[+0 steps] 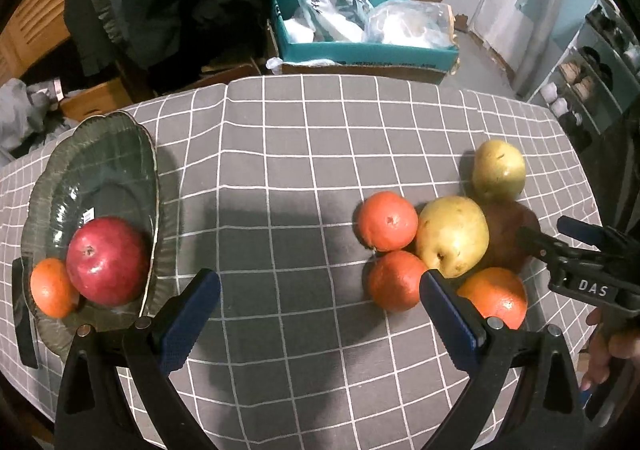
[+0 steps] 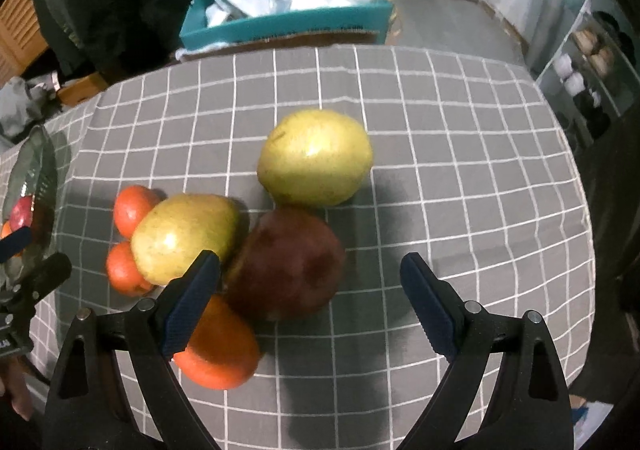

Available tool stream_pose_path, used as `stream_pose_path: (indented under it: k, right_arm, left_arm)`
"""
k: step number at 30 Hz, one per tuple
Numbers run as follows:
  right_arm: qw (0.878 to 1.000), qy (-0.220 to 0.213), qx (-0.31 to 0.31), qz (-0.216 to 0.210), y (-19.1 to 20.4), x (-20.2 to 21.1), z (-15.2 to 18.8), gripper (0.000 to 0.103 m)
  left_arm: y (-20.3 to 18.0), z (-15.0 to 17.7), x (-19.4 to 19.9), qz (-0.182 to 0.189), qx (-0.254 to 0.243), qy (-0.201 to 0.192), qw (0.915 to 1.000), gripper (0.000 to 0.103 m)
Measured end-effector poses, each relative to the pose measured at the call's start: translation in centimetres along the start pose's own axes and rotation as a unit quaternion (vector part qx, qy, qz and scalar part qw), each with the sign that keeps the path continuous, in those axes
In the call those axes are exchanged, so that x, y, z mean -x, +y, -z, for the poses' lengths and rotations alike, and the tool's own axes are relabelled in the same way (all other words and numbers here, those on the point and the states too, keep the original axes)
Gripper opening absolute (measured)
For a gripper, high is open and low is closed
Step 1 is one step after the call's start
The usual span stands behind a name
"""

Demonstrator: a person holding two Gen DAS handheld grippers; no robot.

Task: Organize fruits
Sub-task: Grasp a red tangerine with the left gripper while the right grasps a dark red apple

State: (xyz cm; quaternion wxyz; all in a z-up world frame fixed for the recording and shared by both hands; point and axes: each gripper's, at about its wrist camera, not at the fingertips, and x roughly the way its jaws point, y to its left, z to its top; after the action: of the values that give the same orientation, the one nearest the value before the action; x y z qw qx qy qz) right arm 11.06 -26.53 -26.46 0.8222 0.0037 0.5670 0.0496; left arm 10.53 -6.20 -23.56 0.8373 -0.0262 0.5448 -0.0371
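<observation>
A dark red apple (image 2: 286, 264) sits on the grey checked surface (image 2: 460, 154) in a tight cluster of loose fruit, and it lies directly ahead of the right tongs (image 2: 310, 274), whose jaws stand wide apart with nothing between them. A yellow pear (image 2: 184, 236) touches the apple on one side, a second yellow pear (image 2: 316, 158) sits just behind it, a large orange (image 2: 220, 350) presses against its near side under the tongs' left jaw, and two small oranges (image 2: 132, 210) lie beyond the first pear. Off to the left, a green glass dish (image 1: 100, 170) already holds a bright red apple (image 1: 106, 260) and a small orange (image 1: 50, 288). The left tongs (image 1: 320, 278) hover over bare cloth between dish and cluster, jaws also wide and empty. The step in hand appears to be picking the dark apple. To do it well, the right tongs likely need to shift so the left jaw slips between apple and pear rather than landing on the large orange, then close across the apple's widest part, gently enough not to bruise it or send the neighbours rolling.
</observation>
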Motion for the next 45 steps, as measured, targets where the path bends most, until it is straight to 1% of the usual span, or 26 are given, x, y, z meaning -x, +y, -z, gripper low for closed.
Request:
stream_pose_path:
  k: [6, 9, 11, 13, 14, 19, 21, 24, 26, 28, 30, 32, 34, 35, 36, 37, 38, 39, 42, 45]
  right_arm:
    - [1.000, 0.014, -0.002, -0.021, -0.1, -1.5, 0.1, 0.091]
    - [0.999, 0.027, -0.007, -0.036, -0.2, -2.4, 0.1, 0.090]
    - [0.998, 0.027, -0.017, -0.048, -0.6, -2.6, 0.2, 0.089]
    - [0.997, 0.029, -0.025, -0.072, -0.9, -2.5, 0.2, 0.082]
    - [0.996, 0.029, -0.027, -0.080, -0.9, -2.4, 0.2, 0.076]
    - [0.997, 0.019, -0.020, -0.073, -0.6, -2.2, 0.3, 0.075]
    - [0.998, 0.012, -0.012, -0.055, -0.7, -2.0, 0.4, 0.075]
    - [1.000, -0.005, 0.016, -0.012, -0.7, -1.2, 0.7, 0.075]
    - [1.000, -0.011, 0.024, 0.003, -0.8, -1.0, 0.6, 0.075]
    - [0.999, -0.015, 0.025, 0.012, -1.2, -0.7, 0.7, 0.075]
    - [0.999, -0.016, 0.023, 0.017, -1.7, -0.6, 0.8, 0.075]
    - [1.000, -0.014, 0.020, 0.017, -2.0, -0.8, 0.8, 0.075]
    - [1.000, -0.013, 0.017, 0.017, -2.4, -1.0, 0.9, 0.075]
    - [1.000, -0.012, 0.017, 0.016, -2.4, -1.1, 0.8, 0.075]
    - [1.000, -0.012, 0.016, 0.014, -2.5, -1.2, 0.9, 0.075]
    - [1.000, -0.013, 0.017, 0.013, -2.5, -1.2, 0.9, 0.075]
    - [1.000, -0.013, 0.018, 0.013, -2.6, -1.1, 1.0, 0.075]
    - [1.000, -0.014, 0.019, 0.013, -2.6, -1.0, 1.0, 0.075]
    - [0.999, -0.018, 0.023, 0.016, -2.5, -0.7, 1.2, 0.075]
    - [0.999, -0.024, 0.026, 0.018, -2.2, -0.5, 1.1, 0.075]
  left_arm:
    - [-0.6, 0.0, -0.4, 0.007, -0.008, 0.004, 0.9999, 0.101]
    - [-1.3, 0.1, -0.9, 0.013, -0.020, 0.012, 0.9997, 0.101]
    - [-1.7, 0.2, -1.2, 0.013, -0.027, 0.016, 0.9994, 0.101]
    - [-2.2, 0.4, -1.6, 0.015, -0.035, 0.020, 0.9991, 0.101]
    - [-2.4, 0.4, -1.8, 0.015, -0.037, 0.022, 0.9989, 0.101]
    - [-3.3, 0.6, -2.9, 0.021, -0.050, 0.036, 0.9979, 0.101]
    - [-3.6, 0.7, -3.3, 0.022, -0.053, 0.039, 0.9975, 0.101]
    - [-4.0, 0.7, -4.0, 0.025, -0.058, 0.045, 0.9970, 0.100]
    - [-4.2, 0.8, -4.4, 0.025, -0.059, 0.049, 0.9967, 0.099]
    - [-4.4, 0.9, -4.9, 0.027, -0.062, 0.054, 0.9963, 0.093]
    - [-4.5, 1.0, -5.2, 0.027, -0.063, 0.060, 0.9959, 0.079]
    - [-4.5, 1.1, -5.7, 0.031, -0.062, 0.068, 0.9953, 0.072]
    - [-4.6, 1.1, -5.7, 0.033, -0.061, 0.063, 0.9956, 0.071]
    - [-4.7, 1.1, -5.8, 0.038, -0.060, 0.064, 0.9954, 0.066]
    - [-4.7, 1.1, -5.8, 0.046, -0.058, 0.066, 0.9951, 0.057]
    - [-4.7, 1.1, -5.8, 0.059, -0.054, 0.068, 0.9944, 0.053]
    - [-4.8, 1.1, -5.8, 0.065, -0.053, 0.070, 0.9940, 0.046]
    - [-5.0, 1.2, -5.8, 0.064, -0.053, 0.070, 0.9940, 0.045]
    - [-5.4, 1.2, -5.6, 0.044, -0.065, 0.062, 0.9950, 0.045]
    - [-5.3, 1.0, -5.1, 0.047, -0.060, 0.055, 0.9956, 0.044]
